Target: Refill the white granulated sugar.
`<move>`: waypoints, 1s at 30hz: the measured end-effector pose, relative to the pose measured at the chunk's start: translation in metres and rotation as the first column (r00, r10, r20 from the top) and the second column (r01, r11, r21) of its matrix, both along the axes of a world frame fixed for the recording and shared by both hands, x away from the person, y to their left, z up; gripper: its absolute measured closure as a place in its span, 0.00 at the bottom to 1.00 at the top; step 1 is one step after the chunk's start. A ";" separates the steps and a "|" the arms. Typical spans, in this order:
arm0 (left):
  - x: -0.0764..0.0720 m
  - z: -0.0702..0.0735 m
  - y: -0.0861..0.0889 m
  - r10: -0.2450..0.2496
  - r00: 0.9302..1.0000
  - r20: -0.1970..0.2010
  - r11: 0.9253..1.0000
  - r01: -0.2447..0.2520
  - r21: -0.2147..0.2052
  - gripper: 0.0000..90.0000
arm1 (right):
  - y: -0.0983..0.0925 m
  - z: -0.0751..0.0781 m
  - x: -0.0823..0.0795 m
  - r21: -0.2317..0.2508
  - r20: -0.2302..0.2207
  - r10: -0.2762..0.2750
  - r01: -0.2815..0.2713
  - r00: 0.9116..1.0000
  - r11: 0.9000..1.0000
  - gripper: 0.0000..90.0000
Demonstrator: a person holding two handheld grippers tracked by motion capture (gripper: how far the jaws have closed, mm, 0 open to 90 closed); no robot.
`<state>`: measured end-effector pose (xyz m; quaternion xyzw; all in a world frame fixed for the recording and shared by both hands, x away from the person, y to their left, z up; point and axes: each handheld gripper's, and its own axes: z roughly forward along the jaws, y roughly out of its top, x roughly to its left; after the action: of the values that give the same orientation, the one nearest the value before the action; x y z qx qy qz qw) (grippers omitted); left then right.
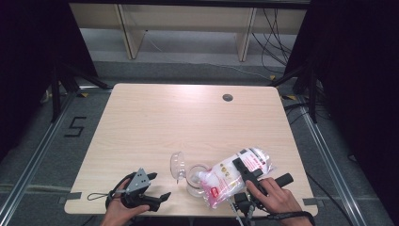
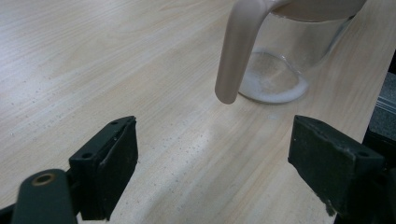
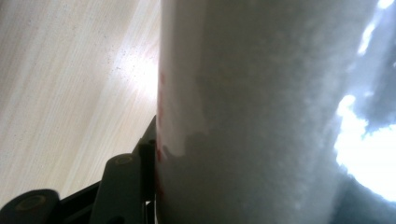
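In the high view a clear plastic bag of white powder with red print (image 1: pixel 237 174) lies tilted with its mouth over the clear glass jug (image 1: pixel 196 179), clamped in the right gripper (image 1: pixel 248 175), while the left gripper (image 1: pixel 153 186) rests left of the jug, jaws apart and empty. The left gripper view shows its pads (image 2: pixel 112 163) wide apart over bare light wooden table (image 2: pixel 93 70), the jug's beige handle (image 2: pixel 236 56) beyond and white powder on the jug's bottom. In the right gripper view the white bag (image 3: pixel 261 112) presses against the jaw

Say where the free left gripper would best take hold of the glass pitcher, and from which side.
Probably the handle: it hangs off the pitcher wall on the side facing the left gripper, a narrow bar that its open fingers could span, unlike the wide glass body. Coming straight in along the table looks simplest, since the bag in the right gripper leans over the rim.
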<state>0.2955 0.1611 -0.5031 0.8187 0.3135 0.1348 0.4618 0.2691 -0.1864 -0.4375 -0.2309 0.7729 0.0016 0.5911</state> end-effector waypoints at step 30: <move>0.000 0.000 -0.001 -0.018 1.000 0.009 1.000 0.018 0.004 0.17 | -0.001 0.000 0.000 -0.013 0.017 0.016 -0.016 1.000 1.000 0.55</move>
<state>0.2950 0.1601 -0.5031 0.8219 0.3036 0.1348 0.4628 0.2691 -0.1874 -0.4372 -0.2407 0.7658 -0.0006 0.5963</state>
